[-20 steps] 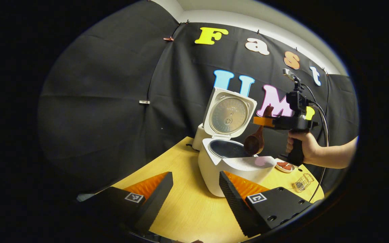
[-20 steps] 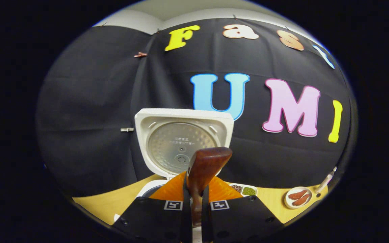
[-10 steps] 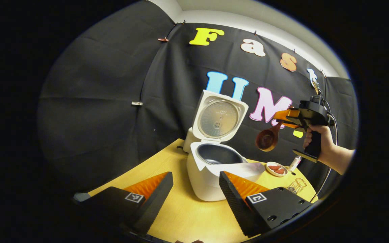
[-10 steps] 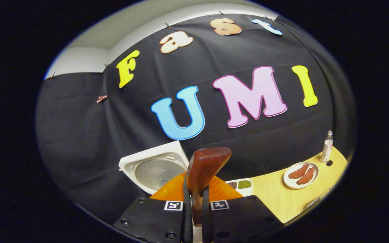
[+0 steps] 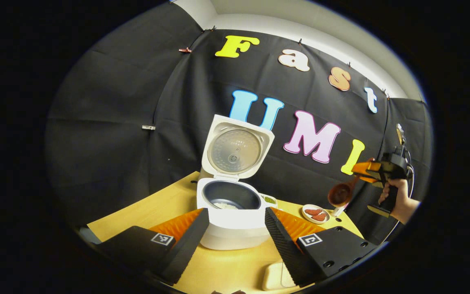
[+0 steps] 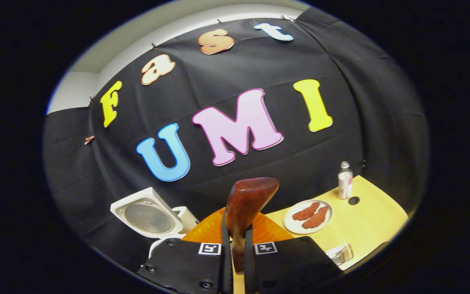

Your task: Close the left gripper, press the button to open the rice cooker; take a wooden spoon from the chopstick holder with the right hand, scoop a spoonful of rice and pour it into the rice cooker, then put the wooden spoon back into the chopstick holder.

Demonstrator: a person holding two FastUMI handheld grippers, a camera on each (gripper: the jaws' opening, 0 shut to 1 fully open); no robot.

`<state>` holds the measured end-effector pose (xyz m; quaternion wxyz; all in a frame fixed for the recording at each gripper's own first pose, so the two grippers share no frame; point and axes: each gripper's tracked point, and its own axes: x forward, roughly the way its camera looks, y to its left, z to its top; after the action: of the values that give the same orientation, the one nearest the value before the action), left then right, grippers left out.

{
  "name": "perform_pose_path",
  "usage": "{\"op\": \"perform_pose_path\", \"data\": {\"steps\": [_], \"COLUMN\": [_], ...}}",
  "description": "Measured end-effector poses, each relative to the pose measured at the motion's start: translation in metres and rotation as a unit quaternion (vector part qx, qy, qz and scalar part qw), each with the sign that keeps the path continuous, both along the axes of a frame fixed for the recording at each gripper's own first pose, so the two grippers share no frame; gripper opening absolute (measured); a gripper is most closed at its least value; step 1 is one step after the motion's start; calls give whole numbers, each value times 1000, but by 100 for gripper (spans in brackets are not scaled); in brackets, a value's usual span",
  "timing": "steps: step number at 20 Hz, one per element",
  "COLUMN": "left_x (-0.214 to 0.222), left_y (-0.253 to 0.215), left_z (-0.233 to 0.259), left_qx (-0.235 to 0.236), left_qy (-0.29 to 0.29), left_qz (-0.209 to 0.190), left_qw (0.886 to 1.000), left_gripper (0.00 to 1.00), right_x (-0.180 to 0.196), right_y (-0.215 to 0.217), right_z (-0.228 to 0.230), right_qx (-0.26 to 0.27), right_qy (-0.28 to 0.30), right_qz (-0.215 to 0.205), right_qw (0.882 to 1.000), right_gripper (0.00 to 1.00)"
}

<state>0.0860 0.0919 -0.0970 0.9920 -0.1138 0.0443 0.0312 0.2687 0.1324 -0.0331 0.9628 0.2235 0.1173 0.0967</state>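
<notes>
You have: 1 rice cooker [image 5: 231, 228] | 1 wooden spoon [image 5: 341, 193] right of cooker | 1 plate [image 6: 290, 222] right of cooker | 2 meat pieces [image 6: 310, 215] | 1 bottle [image 6: 344, 185] beyond plate | 2 grippers [image 5: 233, 228] [image 6: 238, 261]

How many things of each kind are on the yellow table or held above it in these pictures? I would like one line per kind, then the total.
Rice cooker: 1
Wooden spoon: 1
Plate with reddish pieces: 1
Bottle: 1
Wire holder: 1
Small dish behind the cooker: 1
Pale flat item at the near edge: 1
Total: 7
</notes>
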Motion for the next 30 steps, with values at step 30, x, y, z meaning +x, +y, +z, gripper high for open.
{"op": "perform_pose_path", "data": {"steps": [30], "left_x": [18], "left_y": [-86], "left_z": [18], "left_qx": [55], "left_qy": [15], "left_qz": [24], "left_qw": [998], "left_gripper": [95], "right_x": [-18], "right_y": [-148], "right_z": [-248], "right_qx": [-16], "right_qy": [201], "right_qz": [-60], "right_qw": [978], "right_gripper": [22]}}
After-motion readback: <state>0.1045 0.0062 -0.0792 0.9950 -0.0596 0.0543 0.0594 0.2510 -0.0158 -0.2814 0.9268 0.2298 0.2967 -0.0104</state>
